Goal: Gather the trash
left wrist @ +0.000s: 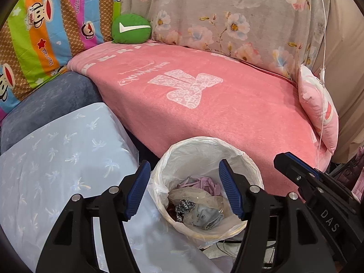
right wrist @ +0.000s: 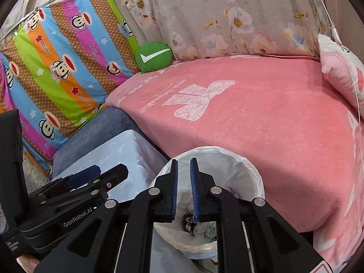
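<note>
A white bin lined with a plastic bag (left wrist: 250, 168) stands at the foot of the pink bed. It holds trash: purple crumpled material (left wrist: 204, 183), a grey packet (left wrist: 208, 216) and a black-and-white speckled scrap (left wrist: 184, 207). My left gripper (left wrist: 184, 188) is open and empty above the bin's mouth. The right gripper shows at the right edge of that view (left wrist: 293, 170). In the right wrist view the bin (right wrist: 245, 170) sits under my right gripper (right wrist: 184, 186), whose jaws stand nearly together with a narrow gap and nothing between them. The left gripper (right wrist: 95, 177) shows at lower left.
A pink blanket (left wrist: 204, 104) covers the bed behind the bin. A pale blue cloth-covered block (left wrist: 63, 159) and a blue-grey cushion (left wrist: 45, 104) lie left of the bin. A green check-mark cushion (left wrist: 130, 29), a striped cartoon quilt (left wrist: 45, 22) and a pink pillow (left wrist: 318, 109) line the bed.
</note>
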Demonstrator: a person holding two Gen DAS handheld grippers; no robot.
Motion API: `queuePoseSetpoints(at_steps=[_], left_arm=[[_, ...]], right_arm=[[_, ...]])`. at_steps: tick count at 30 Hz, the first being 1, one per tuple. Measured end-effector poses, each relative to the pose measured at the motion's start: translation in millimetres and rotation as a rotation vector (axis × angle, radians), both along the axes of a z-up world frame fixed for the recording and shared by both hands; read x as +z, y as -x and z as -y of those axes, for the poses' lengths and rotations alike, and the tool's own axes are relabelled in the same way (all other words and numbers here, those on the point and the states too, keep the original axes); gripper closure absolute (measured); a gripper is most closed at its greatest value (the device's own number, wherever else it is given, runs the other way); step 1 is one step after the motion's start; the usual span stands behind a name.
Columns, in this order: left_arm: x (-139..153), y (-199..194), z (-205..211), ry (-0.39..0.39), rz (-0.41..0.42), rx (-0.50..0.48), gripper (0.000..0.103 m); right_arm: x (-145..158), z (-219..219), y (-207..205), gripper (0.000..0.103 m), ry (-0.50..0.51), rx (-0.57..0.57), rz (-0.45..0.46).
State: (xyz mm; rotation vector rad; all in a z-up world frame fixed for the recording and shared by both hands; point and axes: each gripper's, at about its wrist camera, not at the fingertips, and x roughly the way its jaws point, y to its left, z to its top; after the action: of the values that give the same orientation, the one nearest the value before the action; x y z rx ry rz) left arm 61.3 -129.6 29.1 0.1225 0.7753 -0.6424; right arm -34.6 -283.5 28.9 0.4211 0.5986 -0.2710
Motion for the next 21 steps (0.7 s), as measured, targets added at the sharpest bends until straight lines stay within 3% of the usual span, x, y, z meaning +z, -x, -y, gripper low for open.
queuePoseSetpoints(at_steps=[5,7,9,15,21], left_arm=[[1,5,-9,-0.008,0.021,0.014,0.032],[0,8,-16,-0.016,0.037,0.021,0.027],[-2,10,-20,-0.031,0.052,0.027,0.025],[-9,18,-36,-0.072,0.078,0.075,0.015],[-20,24,-50,-0.106,0.068,0.117,0.011]], right_arm=[[0,-7,2,0.077,0.045,0.021,-0.030],[0,-11,4,0.062,0.071,0.029,-0.043],[0,-15,7,0.052,0.098,0.033,-0.054],[-11,-30,17,0.039,0.160,0.056,-0.110],[-20,-37,26,0.031,0.161,0.064,-0.147]])
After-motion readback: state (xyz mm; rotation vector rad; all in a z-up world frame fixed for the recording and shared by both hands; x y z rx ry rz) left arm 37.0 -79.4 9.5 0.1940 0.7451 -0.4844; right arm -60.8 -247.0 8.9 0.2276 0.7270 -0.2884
